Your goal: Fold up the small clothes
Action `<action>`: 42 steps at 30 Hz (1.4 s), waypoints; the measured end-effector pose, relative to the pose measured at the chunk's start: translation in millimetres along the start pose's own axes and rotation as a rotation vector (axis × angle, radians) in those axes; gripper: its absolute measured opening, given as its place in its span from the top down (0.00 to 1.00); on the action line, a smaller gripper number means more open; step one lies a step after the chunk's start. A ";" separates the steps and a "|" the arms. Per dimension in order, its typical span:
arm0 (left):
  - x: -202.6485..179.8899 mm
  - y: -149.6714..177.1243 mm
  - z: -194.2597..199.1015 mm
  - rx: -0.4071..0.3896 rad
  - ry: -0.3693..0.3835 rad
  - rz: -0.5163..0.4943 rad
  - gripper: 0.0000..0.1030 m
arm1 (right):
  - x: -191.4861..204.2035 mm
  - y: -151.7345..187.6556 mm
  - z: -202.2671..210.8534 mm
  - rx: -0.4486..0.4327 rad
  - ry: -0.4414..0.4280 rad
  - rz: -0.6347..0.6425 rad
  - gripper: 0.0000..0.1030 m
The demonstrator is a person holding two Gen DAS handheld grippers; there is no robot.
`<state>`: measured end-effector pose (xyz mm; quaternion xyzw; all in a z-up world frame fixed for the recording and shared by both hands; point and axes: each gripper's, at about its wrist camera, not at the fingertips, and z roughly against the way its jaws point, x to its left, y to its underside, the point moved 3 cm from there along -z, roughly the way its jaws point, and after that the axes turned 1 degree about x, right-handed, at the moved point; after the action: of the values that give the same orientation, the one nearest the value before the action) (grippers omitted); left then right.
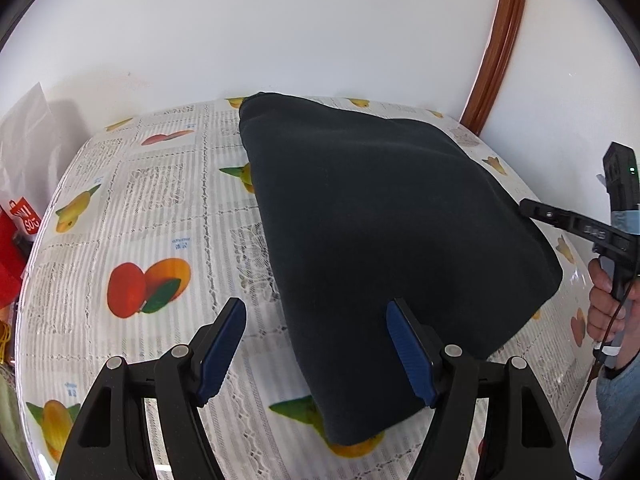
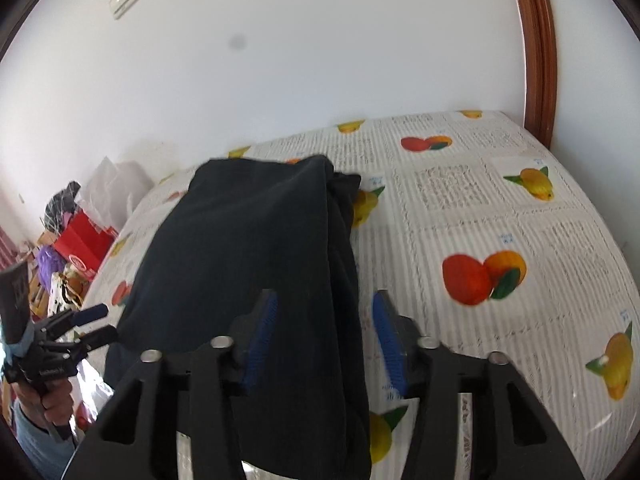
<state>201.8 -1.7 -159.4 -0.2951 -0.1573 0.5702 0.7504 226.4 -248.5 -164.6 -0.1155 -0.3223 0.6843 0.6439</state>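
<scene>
so, a dark navy folded cloth garment (image 1: 384, 248) lies on the table with the glossy fruit-printed cover (image 1: 132, 216), running from the far edge by the white wall (image 1: 280, 32) down toward the near edge. seen from the left wrist camera it sits right of the table's middle, its near corner hanging close to the front edge.

the left gripper (image 1: 316, 344) hovers at the near edge with its blue-padded fingers (image 1: 222, 344) spread wide; one finger is over bare table cover, the other is over the garment's near left border, and nothing is between them that they pinch. in the right wrist view the same tool (image 2: 94, 326) shows at the table's left edge, held in a hand (image 2: 56, 404), fingers apart.

the right gripper (image 2: 326, 340) is also spread, its blue pads (image 2: 386, 340) straddling the garment's right-hand folded edge, where a bunched layer (image 2: 344, 200) shows along the side. its pads are not pressing the cloth. from the left view its black finger tip (image 1: 536, 210) sits at the garment's right border, gripped by a hand (image 1: 608, 308) in a pale blue sleeve.

a brown wooden door frame (image 1: 500, 44) rises beyond the far right corner, and red packaging and bags (image 2: 80, 240) are piled off the left edge.
</scene>
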 end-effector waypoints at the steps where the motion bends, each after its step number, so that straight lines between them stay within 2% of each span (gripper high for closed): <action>1: -0.1 1.6 -3.0 0.000 -0.006 -0.002 0.30 | -1.6 2.9 -5.6 0.010 0.000 0.001 0.97; 3: 1.1 4.5 -6.8 0.016 -0.001 0.014 0.29 | -7.4 6.2 -7.3 -0.003 0.008 -0.015 0.98; 6: 2.1 6.8 -2.2 0.013 -0.001 0.020 0.29 | -18.2 8.8 5.3 -0.076 -0.057 -0.117 0.98; 8: 2.1 8.1 -0.2 0.015 -0.009 0.021 0.29 | -17.1 12.5 9.4 -0.093 -0.046 -0.139 0.98; 12: 2.1 11.1 6.9 0.009 -0.013 0.020 0.31 | -9.4 19.4 11.2 -0.101 0.026 -0.099 0.98; 14: 2.8 14.0 9.8 0.013 -0.007 0.031 0.31 | -12.4 24.5 12.8 -0.104 0.123 -0.102 0.98; 15: 3.3 14.7 10.6 0.015 -0.004 0.033 0.31 | -15.6 27.9 13.7 -0.094 0.145 -0.108 0.98; 18: 2.4 19.1 18.4 0.007 -0.013 0.015 0.31 | -26.4 39.3 22.9 -0.077 0.125 -0.157 0.98; 23: 6.8 31.8 25.2 0.020 -0.015 0.014 0.31 | -30.3 62.9 49.6 -0.061 0.169 -0.127 0.94; 25: 5.4 38.7 24.7 0.029 -0.003 -0.005 0.31 | -30.5 72.5 56.4 -0.036 0.176 -0.110 0.85; 26: 4.4 45.8 24.9 0.037 0.002 -0.018 0.31 | -30.2 78.0 58.4 -0.022 0.179 -0.099 0.77; 27: 3.6 50.2 24.1 0.044 0.005 -0.023 0.31 | -29.3 83.4 59.2 -0.008 0.179 -0.087 0.75; 31: -3.1 64.6 17.3 0.080 0.017 -0.040 0.31 | -21.3 104.9 52.5 0.057 0.165 -0.042 0.75; 34: -7.3 63.8 10.8 0.082 -0.008 -0.055 0.32 | -11.2 113.4 39.9 0.081 0.161 -0.004 0.74; 37: -11.3 57.5 3.9 0.071 -0.030 -0.064 0.34 | -3.4 112.6 28.5 0.077 0.143 -0.005 0.74; 40: -16.5 52.6 -4.1 0.053 -0.106 -0.117 0.36 | 2.6 106.3 17.5 0.068 0.122 -0.019 0.73; 42: -15.3 50.7 -4.7 0.048 -0.104 -0.114 0.36 | 7.5 101.2 10.5 0.058 0.120 -0.013 0.73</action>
<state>161.2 -8.6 -193.0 -0.2376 -0.1991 0.5445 0.7794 137.6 -240.6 -214.3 -0.1357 -0.2638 0.6811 0.6694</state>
